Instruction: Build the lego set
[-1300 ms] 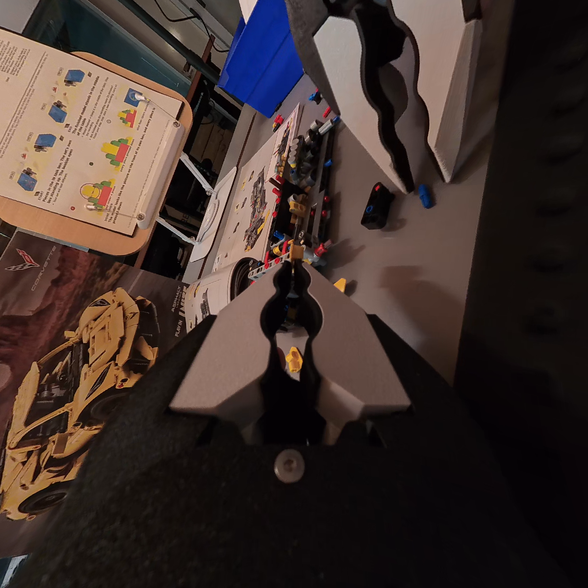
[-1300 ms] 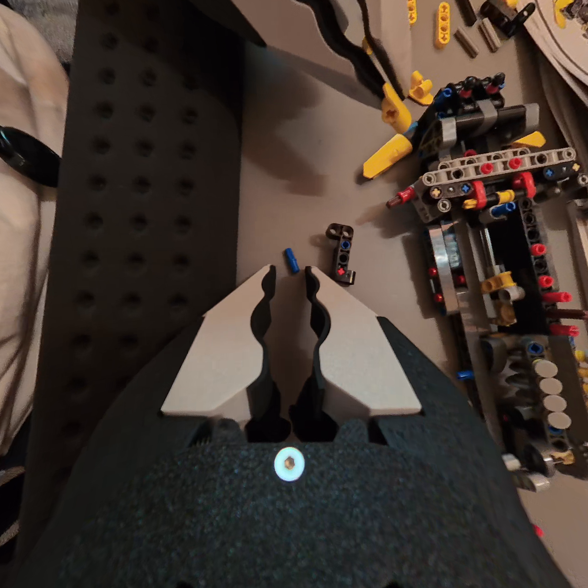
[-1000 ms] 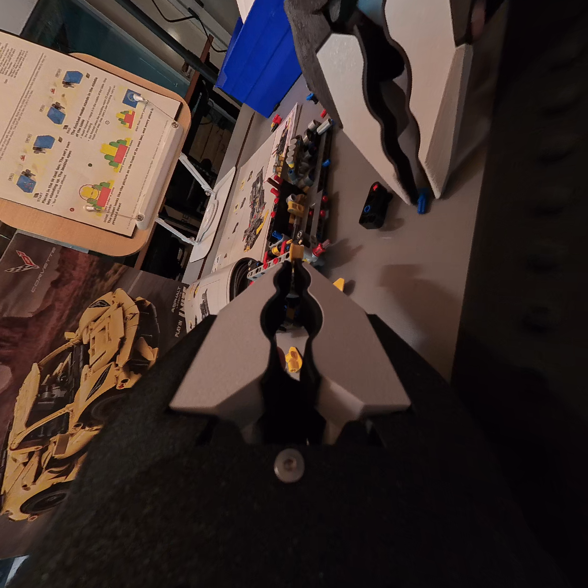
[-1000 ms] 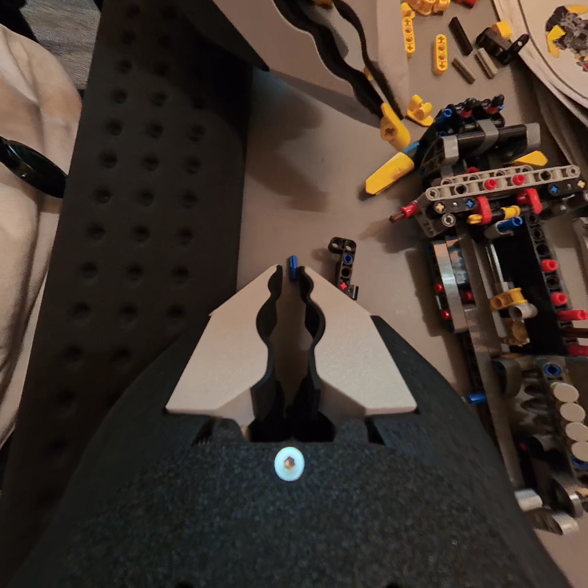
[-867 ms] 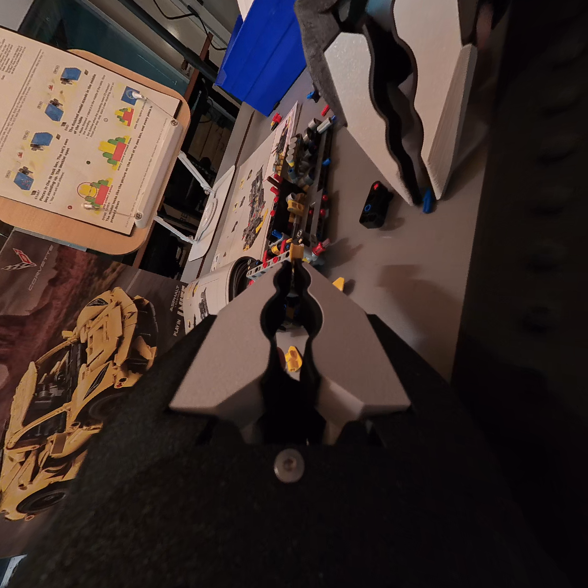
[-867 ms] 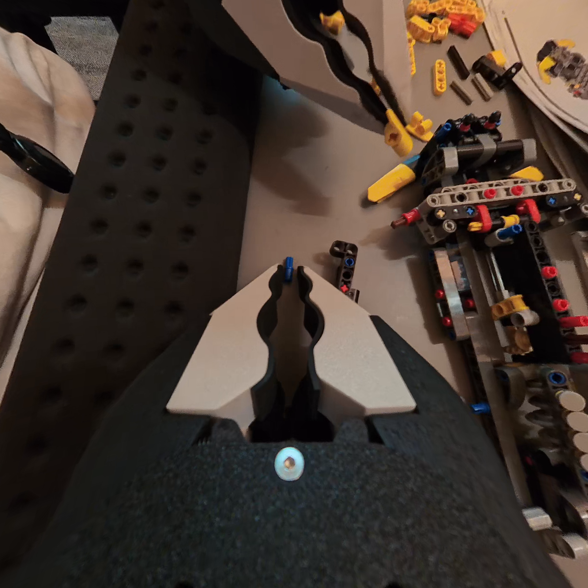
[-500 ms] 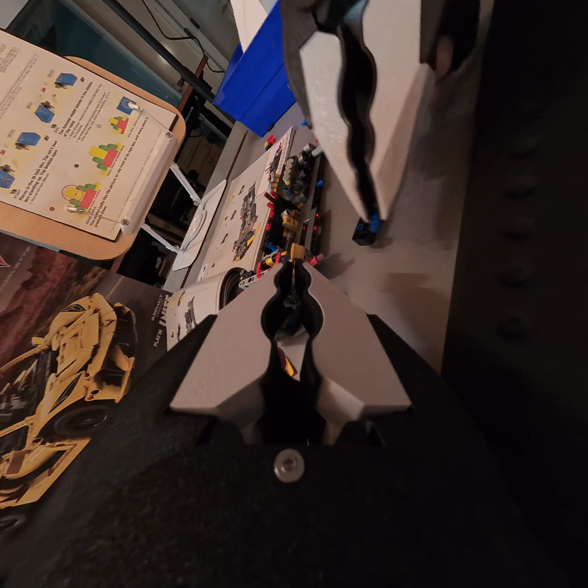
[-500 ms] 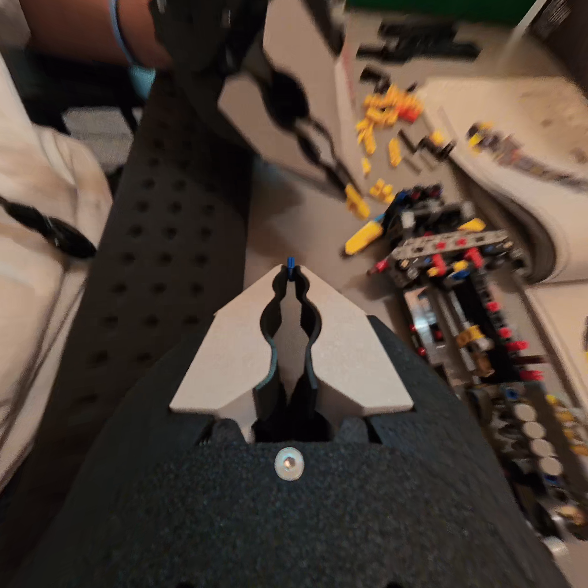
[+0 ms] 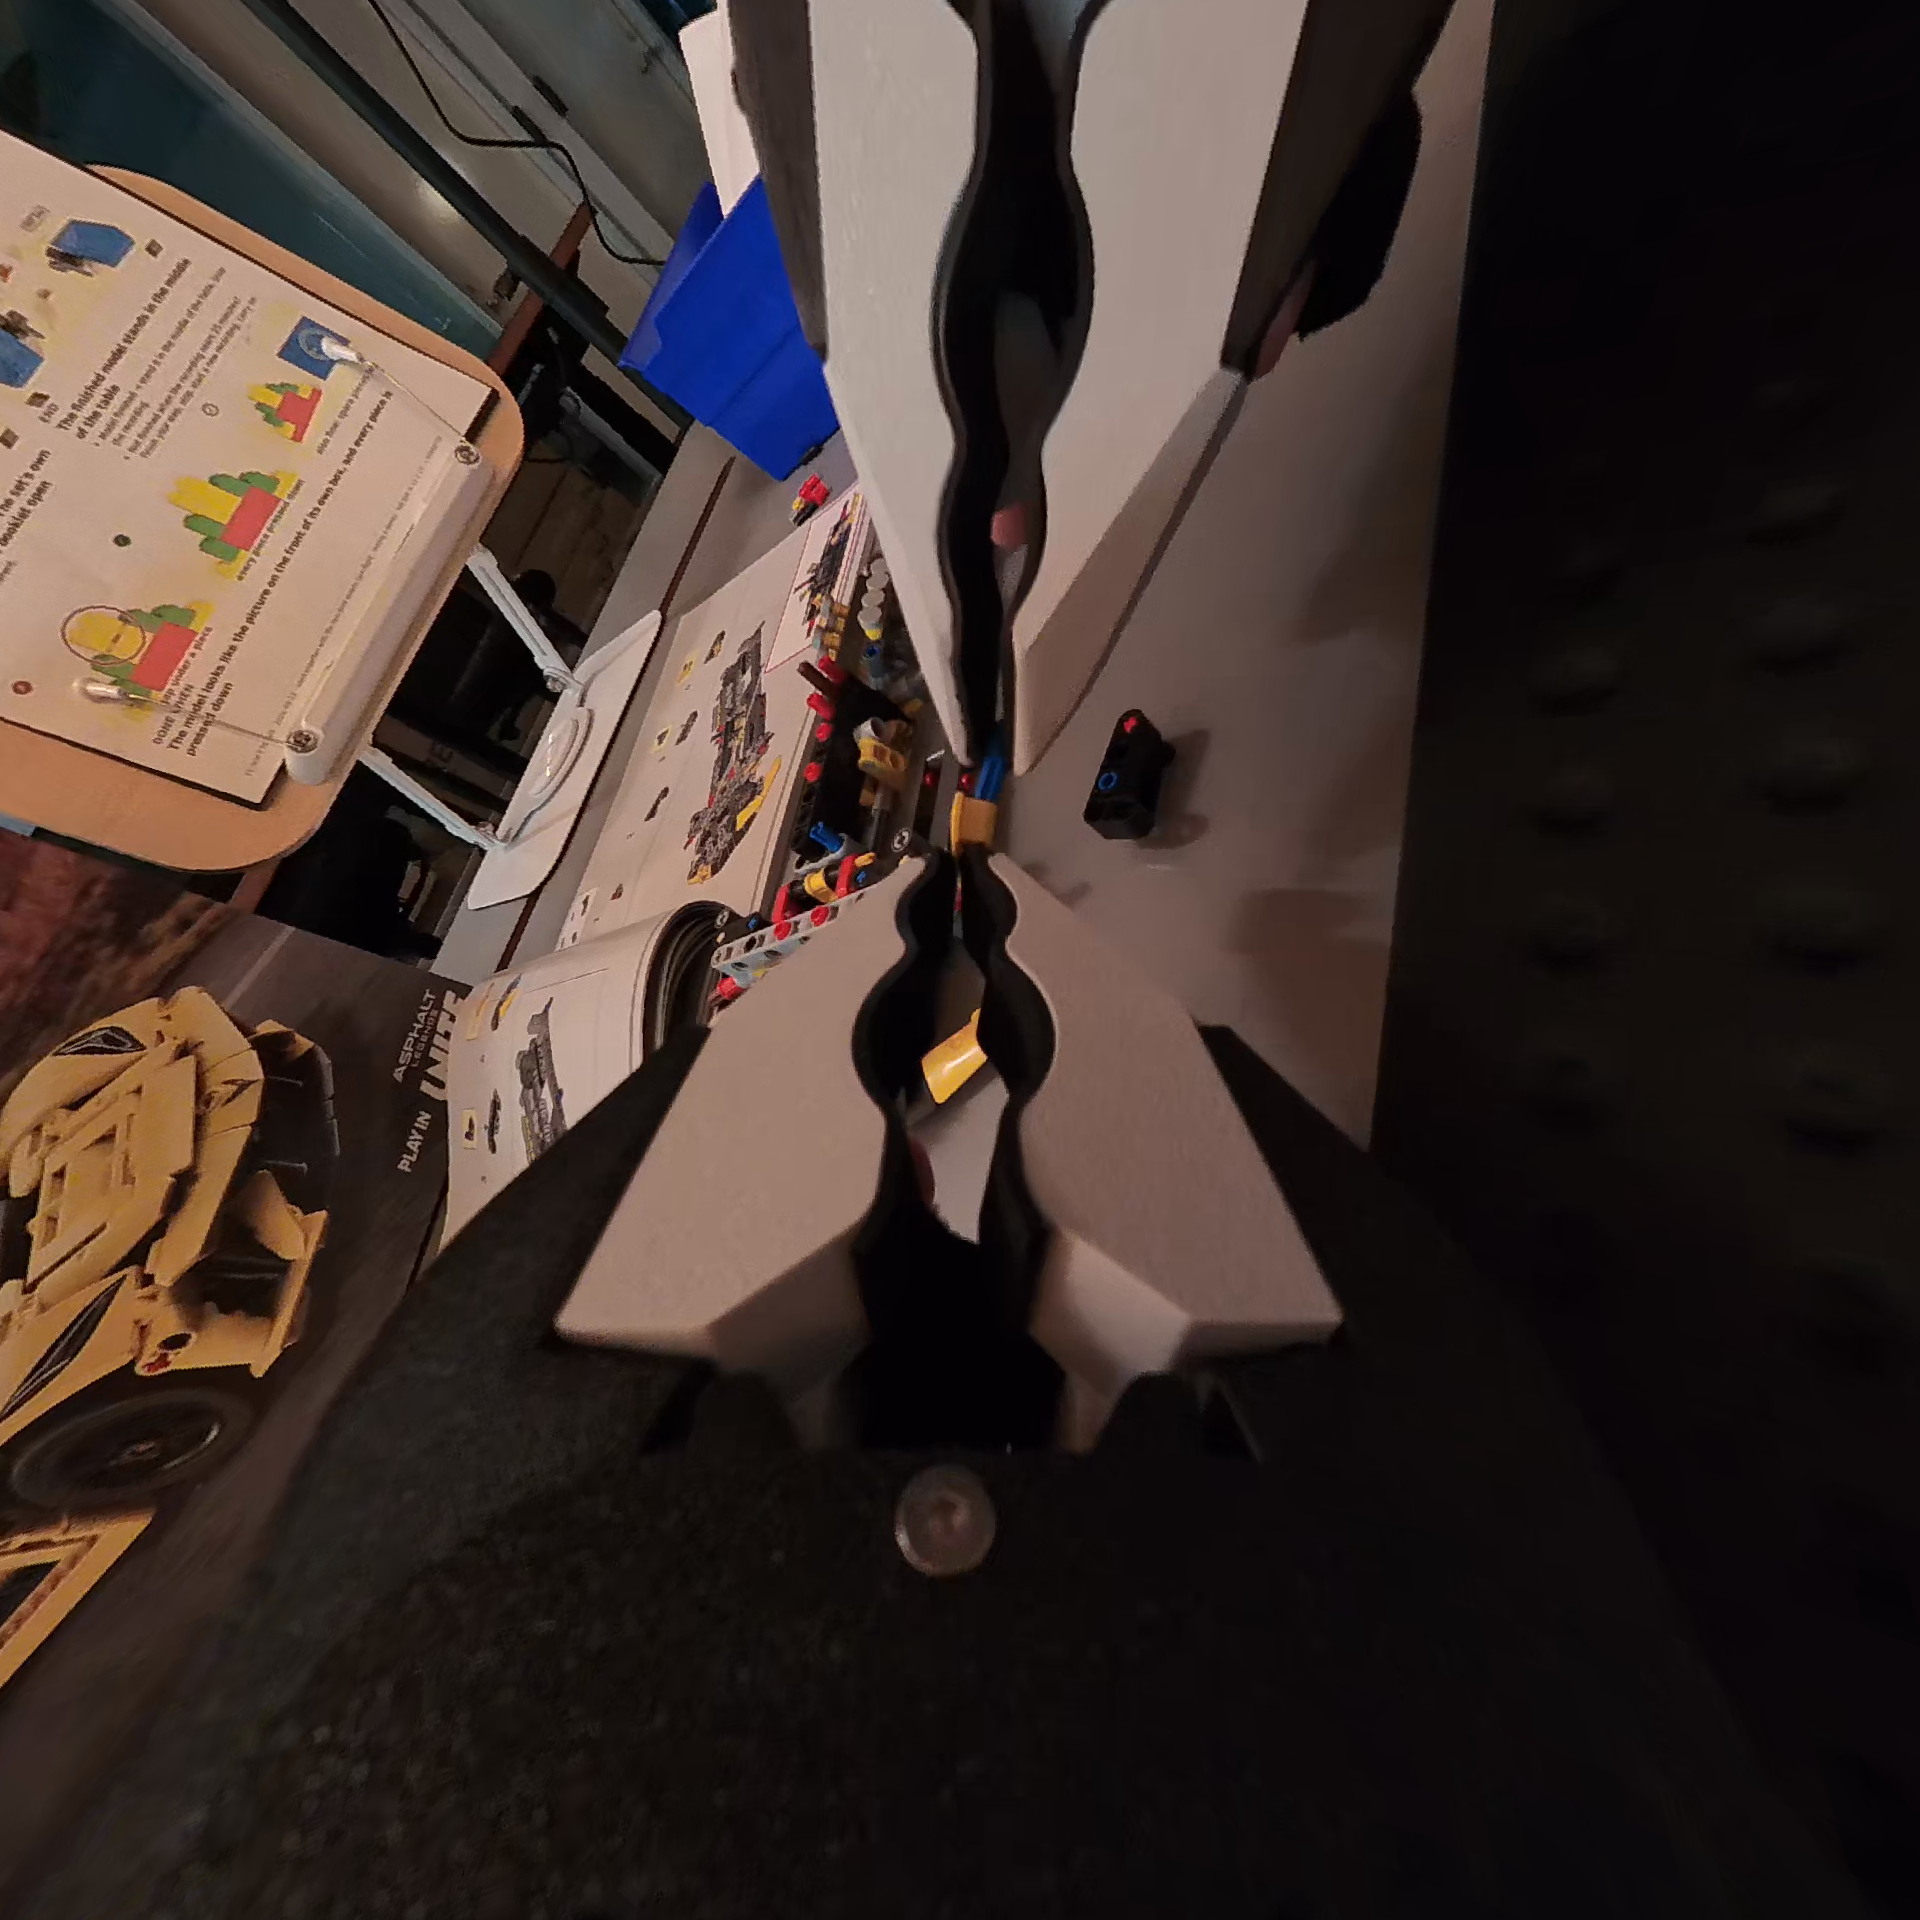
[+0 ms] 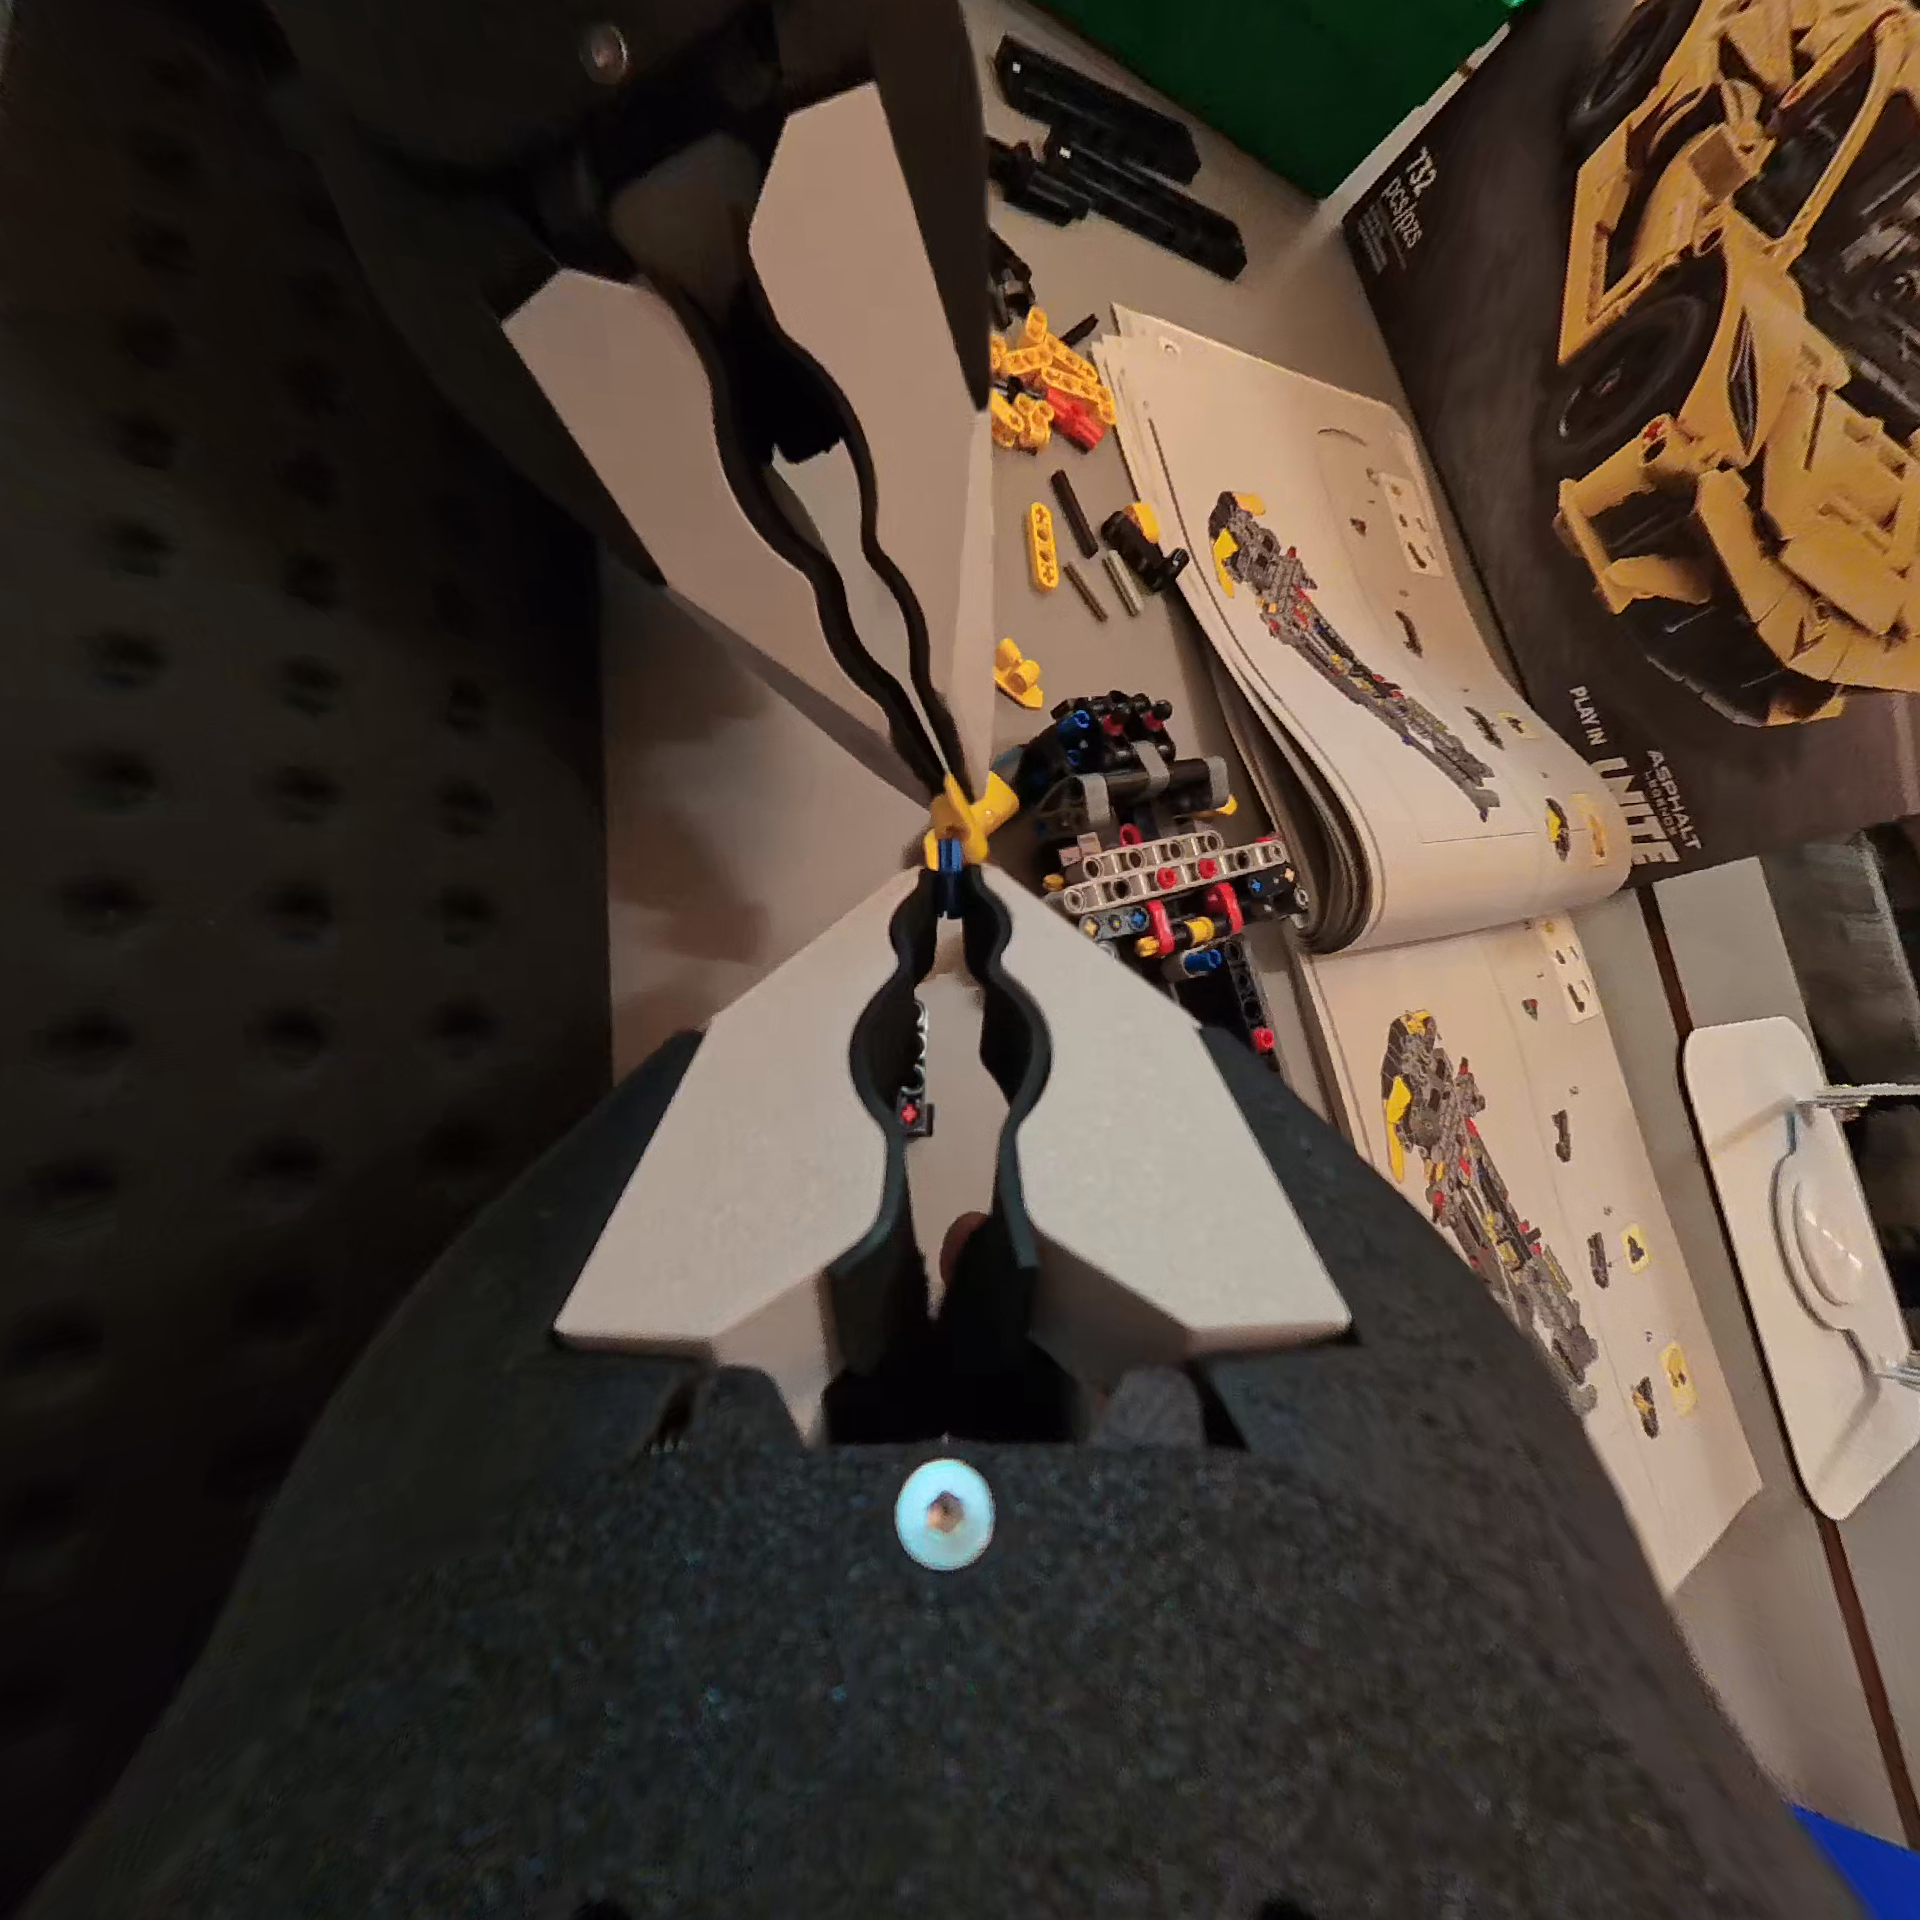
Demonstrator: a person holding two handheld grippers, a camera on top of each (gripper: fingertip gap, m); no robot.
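Observation:
My left gripper (image 9: pixel 958 864) is shut on a small yellow connector (image 9: pixel 972 817) and holds it above the table. My right gripper (image 10: pixel 945 885) is shut on a short blue pin (image 10: pixel 948 858). The two grippers meet tip to tip, and the pin's free end touches the yellow connector (image 10: pixel 962 812). In the left wrist view the right gripper (image 9: pixel 985 750) comes down from the top with the blue pin (image 9: pixel 993 771). In the right wrist view the left gripper (image 10: pixel 951 781) comes in from the top. The half-built grey and black chassis (image 10: pixel 1153 857) lies on the table just behind them.
A small black piece (image 9: pixel 1127 774) lies on the grey table near the chassis. An open instruction booklet (image 10: pixel 1351 675), the set's box (image 10: pixel 1714 364) and a pile of yellow parts (image 10: pixel 1039 400) lie beyond. A black perforated mat (image 10: pixel 260 727) borders the table. A blue bin (image 9: pixel 738 343) stands far back. My two grippers' fingertips are within a few centimetres of each other.
My right gripper shut on the blue pin on the table, lifted it and carried it up to the yellow connector. My left gripper rose with the connector to meet it.

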